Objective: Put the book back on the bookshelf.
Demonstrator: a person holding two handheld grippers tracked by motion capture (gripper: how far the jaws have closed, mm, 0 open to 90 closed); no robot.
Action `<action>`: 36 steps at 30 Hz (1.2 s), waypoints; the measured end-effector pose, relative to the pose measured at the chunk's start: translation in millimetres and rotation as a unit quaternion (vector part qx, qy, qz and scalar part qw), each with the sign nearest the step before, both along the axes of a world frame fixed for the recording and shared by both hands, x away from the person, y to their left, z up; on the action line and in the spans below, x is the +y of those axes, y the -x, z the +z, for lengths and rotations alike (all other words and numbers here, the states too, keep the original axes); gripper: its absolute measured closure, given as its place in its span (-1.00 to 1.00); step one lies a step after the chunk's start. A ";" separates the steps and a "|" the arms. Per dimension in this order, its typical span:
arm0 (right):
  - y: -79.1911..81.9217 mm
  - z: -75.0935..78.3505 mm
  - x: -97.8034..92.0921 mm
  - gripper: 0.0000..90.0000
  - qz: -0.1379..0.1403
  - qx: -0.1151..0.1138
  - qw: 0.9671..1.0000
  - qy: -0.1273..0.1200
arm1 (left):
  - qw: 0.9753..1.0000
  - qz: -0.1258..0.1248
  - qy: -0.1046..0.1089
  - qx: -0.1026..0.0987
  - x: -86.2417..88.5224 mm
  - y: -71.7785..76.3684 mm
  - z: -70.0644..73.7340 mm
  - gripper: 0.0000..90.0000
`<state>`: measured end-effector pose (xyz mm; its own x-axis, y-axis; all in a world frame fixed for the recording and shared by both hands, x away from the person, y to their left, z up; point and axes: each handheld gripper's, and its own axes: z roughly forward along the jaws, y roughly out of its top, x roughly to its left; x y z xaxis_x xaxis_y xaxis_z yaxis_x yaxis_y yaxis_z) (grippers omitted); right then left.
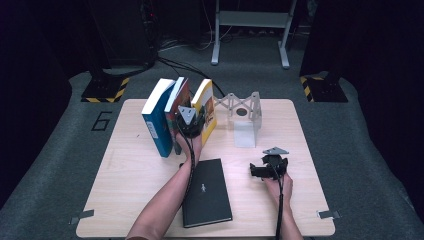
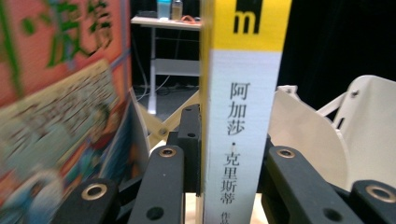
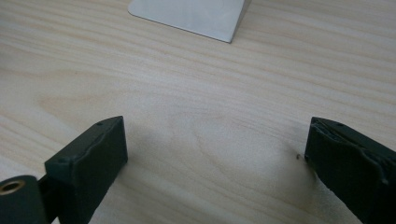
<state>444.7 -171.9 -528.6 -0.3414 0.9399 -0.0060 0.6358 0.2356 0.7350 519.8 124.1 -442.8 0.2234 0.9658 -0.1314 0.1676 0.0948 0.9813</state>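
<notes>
My left tongs (image 1: 191, 123) are clamped on the spine of the yellow book (image 2: 238, 135), which stands upright at the far left of the desk (image 1: 135, 170), my forearm stretched out to it. My right tongs (image 3: 217, 163) hover spread wide over bare wood at the near right. Left of the yellow book lean a red book (image 1: 176, 102) and a blue book (image 1: 156, 122); the white bookend (image 1: 245, 117) stands right. The red cover is blurred in the left gripper view
</notes>
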 end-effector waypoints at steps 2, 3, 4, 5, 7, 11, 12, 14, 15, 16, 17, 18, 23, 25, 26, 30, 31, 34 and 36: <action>0.2 0.0 0.2 -0.88 -0.002 0.001 1.000 -0.002 | 1.000 0.011 -0.004 0.004 3.6 1.2 -2.2 0.68; 0.2 -0.1 0.4 -0.88 -0.002 0.000 1.000 0.001 | 1.000 0.012 -0.009 0.007 4.4 1.8 -2.3 0.68; 0.2 0.1 0.3 -0.88 -0.001 0.001 1.000 0.001 | 1.000 0.015 -0.005 0.003 5.2 1.6 -3.0 0.68; 0.4 0.1 0.5 -0.88 -0.002 0.002 1.000 -0.001 | 1.000 0.020 -0.001 0.002 5.3 1.6 -3.1 0.68; 0.2 -0.1 0.3 -0.88 -0.002 0.000 1.000 -0.001 | 1.000 0.027 0.002 0.001 5.3 3.0 -4.2 0.68; 0.5 0.1 0.5 -0.87 -0.002 0.002 1.000 -0.001 | 0.999 0.042 0.002 -0.008 2.4 5.6 -6.3 0.68; 0.5 0.1 0.4 -0.87 -0.002 0.002 1.000 -0.002 | 0.999 0.040 0.001 -0.004 2.0 6.2 -6.1 0.69; 0.4 0.1 0.3 -0.87 -0.001 0.002 1.000 -0.002 | 0.999 0.044 0.000 -0.009 1.3 5.8 -6.5 0.68; 0.5 0.1 0.3 -0.87 -0.001 0.002 1.000 -0.002 | 0.999 0.041 -0.003 -0.003 2.0 6.1 -5.8 0.68; 0.4 0.1 0.2 -0.87 -0.001 0.002 1.000 -0.002 | 0.999 0.043 -0.009 -0.004 1.6 5.2 -5.1 0.67; 0.5 0.1 0.3 -0.87 -0.001 0.002 1.000 -0.002 | 0.999 0.040 -0.016 -0.001 2.0 5.5 -4.2 0.65; 0.5 0.1 0.3 -0.87 -0.001 0.002 1.000 -0.002 | 0.999 0.034 -0.016 0.004 2.6 5.4 -3.2 0.63; 0.7 0.2 0.8 -0.86 -0.003 0.002 1.000 -0.001 | 0.999 0.013 -0.023 0.022 4.4 6.9 2.4 0.37; 1.1 0.1 1.0 -0.86 -0.002 -0.002 1.000 -0.001 | 0.999 0.011 -0.021 0.029 4.8 9.5 4.2 0.27; 1.2 0.2 1.0 -0.85 -0.002 -0.001 1.000 -0.001 | 0.999 0.011 -0.021 0.029 5.4 9.9 4.5 0.21; 1.0 0.2 0.7 -0.85 -0.001 0.002 1.000 -0.004 | 0.999 0.000 -0.020 0.045 9.4 16.6 4.8 0.03; 0.9 0.2 0.5 -0.84 -0.001 0.002 1.000 -0.004 | 0.999 -0.003 -0.021 0.045 9.7 19.2 4.8 -0.01; 0.7 0.1 0.3 -0.84 0.000 0.002 1.000 -0.005 | 0.999 -0.016 -0.014 0.047 10.8 26.3 5.5 -0.14; 0.6 0.0 0.0 -0.84 0.000 0.001 1.000 -0.005 | 0.998 -0.030 -0.010 0.048 13.6 32.0 5.4 -0.20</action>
